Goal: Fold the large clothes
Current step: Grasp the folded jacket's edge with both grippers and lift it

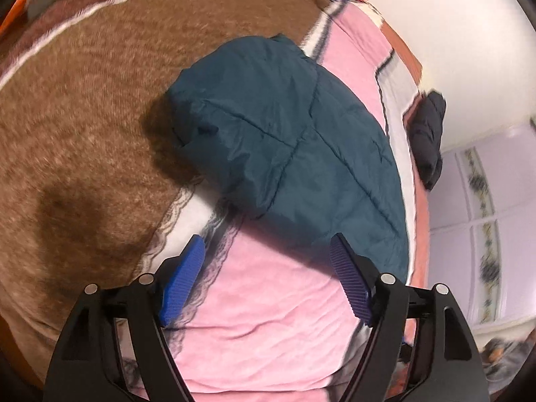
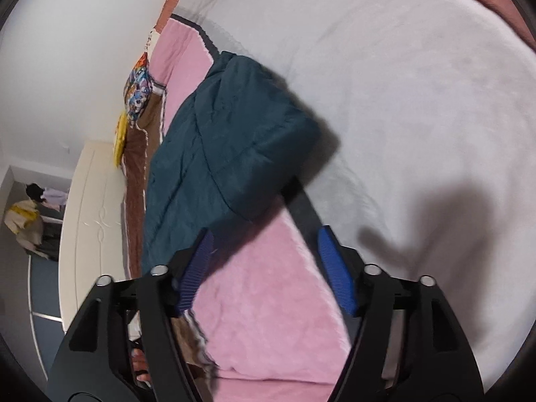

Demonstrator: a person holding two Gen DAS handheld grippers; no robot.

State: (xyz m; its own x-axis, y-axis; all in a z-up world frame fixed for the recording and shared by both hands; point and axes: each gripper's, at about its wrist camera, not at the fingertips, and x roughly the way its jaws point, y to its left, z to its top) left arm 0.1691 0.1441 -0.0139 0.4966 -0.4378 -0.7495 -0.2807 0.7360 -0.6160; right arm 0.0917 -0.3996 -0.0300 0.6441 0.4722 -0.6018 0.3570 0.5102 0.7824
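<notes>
Left gripper (image 1: 268,264): jaws spread wide, nothing between the 2 blue pads (image 1: 182,284), poised above pink blanket (image 1: 268,318). No contact with the garment visible.

Right gripper (image 2: 264,261): jaws likewise spread, empty, over the same pink blanket (image 2: 261,301); left pad at the shadowed near edge of the garment, contact not determinable.

Teal quilted jacket (image 1: 284,134): folded into a compact bundle, lying on the bed, just ahead of both grippers. In the left wrist view, near edge ending just ahead of the fingertips; left edge overlapping the brown blanket (image 1: 83,134); right edge running along the white band by the bed's side. In the right wrist view, jacket (image 2: 227,147) straddling pink blanket and grey-white blanket (image 2: 402,100).

Open room: broad bare brown area to the left, broad grey-white area to the right. Dark garment (image 1: 428,137) at the bed's far edge, well apart. White cabinet (image 2: 93,217) beside the bed.
</notes>
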